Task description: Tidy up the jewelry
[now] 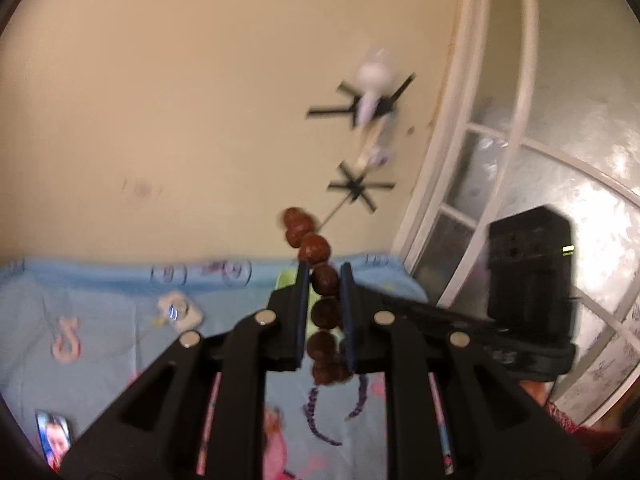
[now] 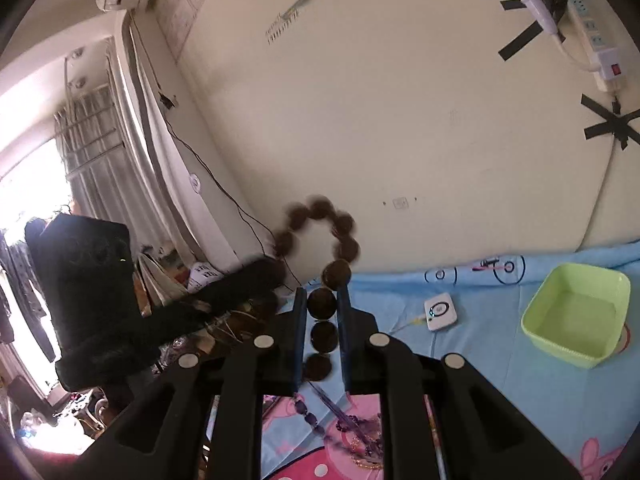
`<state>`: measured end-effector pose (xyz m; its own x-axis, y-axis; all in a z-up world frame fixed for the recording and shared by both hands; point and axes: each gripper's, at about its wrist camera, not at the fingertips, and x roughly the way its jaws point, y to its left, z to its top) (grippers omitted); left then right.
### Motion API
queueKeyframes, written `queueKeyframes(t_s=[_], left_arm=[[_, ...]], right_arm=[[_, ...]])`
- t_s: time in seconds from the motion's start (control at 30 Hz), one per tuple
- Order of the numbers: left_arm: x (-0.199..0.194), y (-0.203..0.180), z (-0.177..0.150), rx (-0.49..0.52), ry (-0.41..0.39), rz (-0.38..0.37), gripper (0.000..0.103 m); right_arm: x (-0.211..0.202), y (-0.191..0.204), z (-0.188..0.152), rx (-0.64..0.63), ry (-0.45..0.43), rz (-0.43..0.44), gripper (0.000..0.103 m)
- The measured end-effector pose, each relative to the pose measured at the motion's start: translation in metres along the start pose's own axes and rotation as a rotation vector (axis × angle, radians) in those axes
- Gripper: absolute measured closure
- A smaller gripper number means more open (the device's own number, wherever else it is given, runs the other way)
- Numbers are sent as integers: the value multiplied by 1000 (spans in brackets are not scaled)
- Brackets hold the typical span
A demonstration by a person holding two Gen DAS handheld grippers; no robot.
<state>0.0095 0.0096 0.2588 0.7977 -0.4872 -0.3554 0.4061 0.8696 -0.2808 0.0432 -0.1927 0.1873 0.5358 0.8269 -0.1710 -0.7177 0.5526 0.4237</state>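
A string of large brown beads (image 1: 315,249) hangs in the air above the blue cartoon sheet (image 1: 100,300). My left gripper (image 1: 324,270) is shut on it, with beads stacked between its fingers. In the right wrist view the same brown beads (image 2: 346,248) loop up in front of the wall, and my right gripper (image 2: 321,292) is shut on them. The left gripper's black body (image 2: 80,280) shows at the left there, blurred. A purple beaded necklace (image 2: 308,418) lies on the sheet below, along with its purple strands (image 1: 316,420).
An empty light green tray (image 2: 532,320) sits on the sheet (image 2: 500,400) at the right. A small white device (image 2: 440,312) lies near the wall. A phone (image 1: 54,436) lies at the lower left. A power strip (image 2: 592,40) and black tape crosses are on the wall.
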Motion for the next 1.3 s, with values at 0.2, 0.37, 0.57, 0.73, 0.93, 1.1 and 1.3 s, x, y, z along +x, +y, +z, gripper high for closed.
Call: queueKeyframes(t_s=[0.2, 0.37, 0.57, 0.73, 0.93, 1.1, 1.3], left_arm=[[-5, 18, -9, -51, 10, 11, 89], [4, 17, -10, -57, 43, -13, 89], [55, -4, -1, -12, 99, -38, 89], [149, -11, -9, -6, 230, -64, 89], [279, -1, -32, 1, 389, -25, 89], [356, 23, -46, -31, 470, 66, 89], [374, 42, -42, -54, 487, 149, 89]], right_arm=[[10, -8, 0, 17, 19, -65, 103], [1, -13, 3, 20, 7, -81, 103], [-16, -40, 7, 14, 1, -176, 103], [-18, -128, -2, 125, 20, -289, 103], [3, -242, -19, 253, 80, -408, 103], [27, -299, -26, 285, 134, -490, 103], [31, -299, -31, 177, 97, -628, 103]])
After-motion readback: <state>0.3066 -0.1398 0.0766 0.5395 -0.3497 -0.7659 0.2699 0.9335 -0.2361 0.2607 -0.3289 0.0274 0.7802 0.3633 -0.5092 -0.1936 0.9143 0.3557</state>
